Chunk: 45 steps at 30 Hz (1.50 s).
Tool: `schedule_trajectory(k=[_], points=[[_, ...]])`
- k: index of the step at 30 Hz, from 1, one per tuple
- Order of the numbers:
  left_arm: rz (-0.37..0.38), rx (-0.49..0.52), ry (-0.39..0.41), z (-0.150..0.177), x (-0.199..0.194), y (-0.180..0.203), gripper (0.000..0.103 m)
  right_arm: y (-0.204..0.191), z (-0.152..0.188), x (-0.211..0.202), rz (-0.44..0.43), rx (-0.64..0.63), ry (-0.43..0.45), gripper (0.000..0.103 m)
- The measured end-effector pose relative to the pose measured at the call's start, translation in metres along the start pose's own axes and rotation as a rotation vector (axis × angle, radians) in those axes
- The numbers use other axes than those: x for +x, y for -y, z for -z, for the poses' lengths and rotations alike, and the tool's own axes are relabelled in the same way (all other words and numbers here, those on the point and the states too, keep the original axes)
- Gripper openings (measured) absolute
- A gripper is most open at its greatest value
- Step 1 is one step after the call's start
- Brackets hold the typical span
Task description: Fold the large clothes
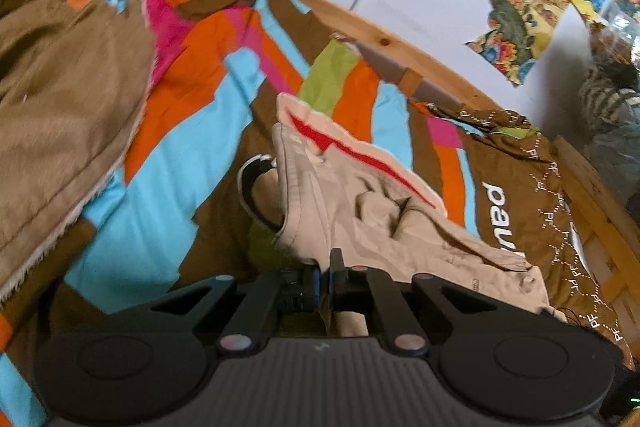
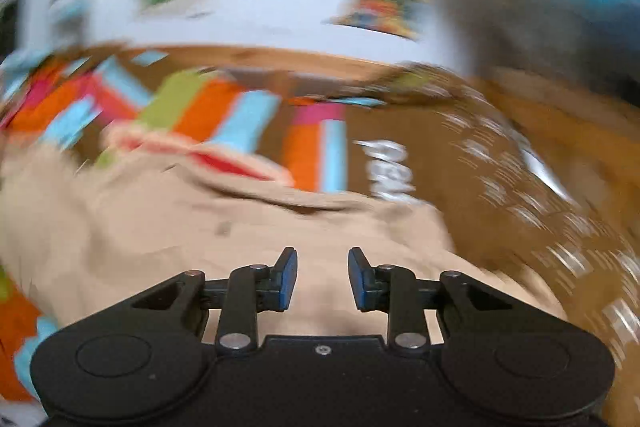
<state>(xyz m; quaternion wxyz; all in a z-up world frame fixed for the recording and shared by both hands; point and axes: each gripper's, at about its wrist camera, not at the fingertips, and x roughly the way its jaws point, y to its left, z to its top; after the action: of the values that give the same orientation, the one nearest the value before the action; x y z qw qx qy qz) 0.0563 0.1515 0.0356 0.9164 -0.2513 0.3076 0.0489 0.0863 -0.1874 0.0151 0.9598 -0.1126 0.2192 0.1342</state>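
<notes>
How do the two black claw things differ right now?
The left gripper has its fingers pressed together, pinching the beige garment; the right gripper stands open and holds nothing. The left view is fairly sharp, the right one blurred. Both are over that same garment.

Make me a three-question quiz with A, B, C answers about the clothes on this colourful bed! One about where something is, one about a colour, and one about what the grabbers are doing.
1. Where is the fuzzy brown jacket in the left wrist view?
A. left of the beige garment
B. on the wall
C. under the pillow

2. What colour is the stripe on the beige garment?
A. green
B. red
C. purple

3. What is the left gripper doing?
A. open in the air
B. shut on the beige garment
C. holding a poster

Answers:
1 A, it lies at the far left on the bedspread.
2 B, a red jagged stripe runs along it.
3 B, beige cloth sits pinched between its closed fingers; the right gripper is open.
</notes>
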Motion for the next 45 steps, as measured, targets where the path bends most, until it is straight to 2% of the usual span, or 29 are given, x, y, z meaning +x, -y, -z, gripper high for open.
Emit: schedule_trajectory(k=[2,6,8,14,18,23,28,31,33,35,39,45], points=[[0.027,0.014,0.01,-0.004,-0.005,0.007,0.003,-0.018,-0.001,0.017,-0.033,-0.12,0.019,0.029],[0.107,0.099,0.047,-0.014,-0.013,0.038,0.003,-0.032,0.012,0.05,-0.096,-0.198,-0.066,0.027],[0.147,0.137,0.053,-0.02,-0.014,0.059,0.002,-0.029,0.024,0.059,-0.122,-0.164,-0.102,0.026],[0.261,0.328,0.038,-0.034,-0.011,0.142,0.002,-0.015,0.028,0.059,-0.155,-0.083,-0.092,0.025],[0.351,0.444,-0.008,-0.035,-0.003,0.203,0.002,0.024,0.014,0.051,-0.185,0.21,-0.108,0.023],[0.441,0.635,-0.04,-0.015,0.01,0.276,0.002,0.098,-0.007,0.011,-0.211,0.608,-0.035,0.024],[0.506,0.77,-0.089,0.023,0.025,0.323,0.002,0.169,0.003,-0.024,-0.36,0.959,0.05,0.027],[0.555,0.849,-0.123,0.049,0.032,0.339,0.002,0.202,0.012,-0.035,-0.432,1.121,0.12,0.037],[0.583,0.888,-0.156,0.065,0.036,0.347,0.002,0.22,0.016,-0.035,-0.471,1.197,0.154,0.05],[0.606,0.917,-0.175,0.08,0.039,0.352,0.001,0.232,0.023,-0.034,-0.485,1.258,0.174,0.053],[0.628,0.929,-0.225,0.101,0.051,0.358,0.002,0.244,0.032,-0.03,-0.482,1.304,0.169,0.054],[0.623,0.967,-0.348,0.133,0.077,0.359,0.002,0.26,0.052,-0.028,-0.373,1.357,0.149,0.053]])
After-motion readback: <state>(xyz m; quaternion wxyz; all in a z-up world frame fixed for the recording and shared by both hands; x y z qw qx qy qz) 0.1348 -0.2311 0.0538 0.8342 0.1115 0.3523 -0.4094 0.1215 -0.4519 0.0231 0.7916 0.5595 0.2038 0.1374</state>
